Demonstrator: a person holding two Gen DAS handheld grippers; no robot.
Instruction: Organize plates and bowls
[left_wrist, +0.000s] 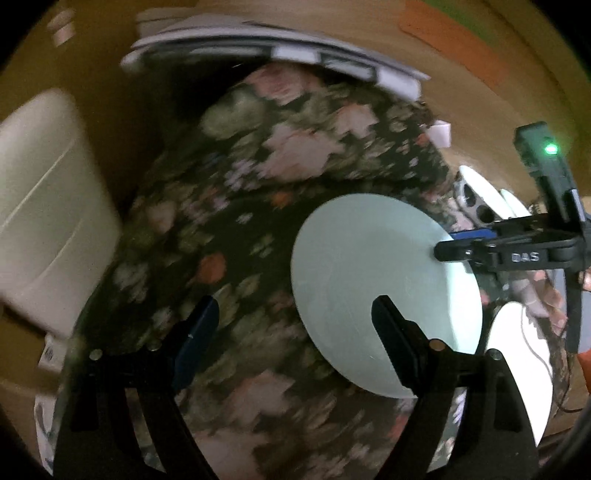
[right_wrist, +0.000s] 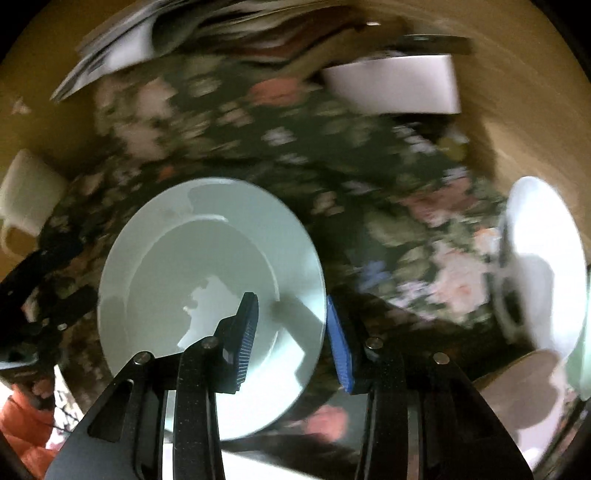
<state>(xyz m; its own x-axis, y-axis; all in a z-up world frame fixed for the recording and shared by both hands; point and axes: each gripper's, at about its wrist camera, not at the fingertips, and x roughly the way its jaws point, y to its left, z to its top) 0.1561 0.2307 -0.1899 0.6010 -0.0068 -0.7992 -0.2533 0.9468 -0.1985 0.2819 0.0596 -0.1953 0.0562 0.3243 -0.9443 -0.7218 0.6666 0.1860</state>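
Note:
A pale green plate (left_wrist: 369, 273) hangs tilted over a table with a dark floral cloth (left_wrist: 240, 184). My right gripper (left_wrist: 448, 245) comes in from the right, shut on the plate's rim. In the right wrist view one finger lies over the inside of the plate (right_wrist: 199, 273) and the blue pad of the other presses its outer edge, so the right gripper (right_wrist: 291, 332) straddles the rim. The plate looks sharp while the cloth behind it is blurred. My left gripper (left_wrist: 295, 317) is open just in front of the plate's near edge, with nothing between its fingers.
More white plates (right_wrist: 546, 258) stand at the table's right side, above a round wooden piece (right_wrist: 517, 387). A white mug (right_wrist: 26, 199) is at the left, a white box (right_wrist: 395, 85) and papers (right_wrist: 110, 48) at the back. A cream plastic seat (left_wrist: 48, 214) stands beside the table.

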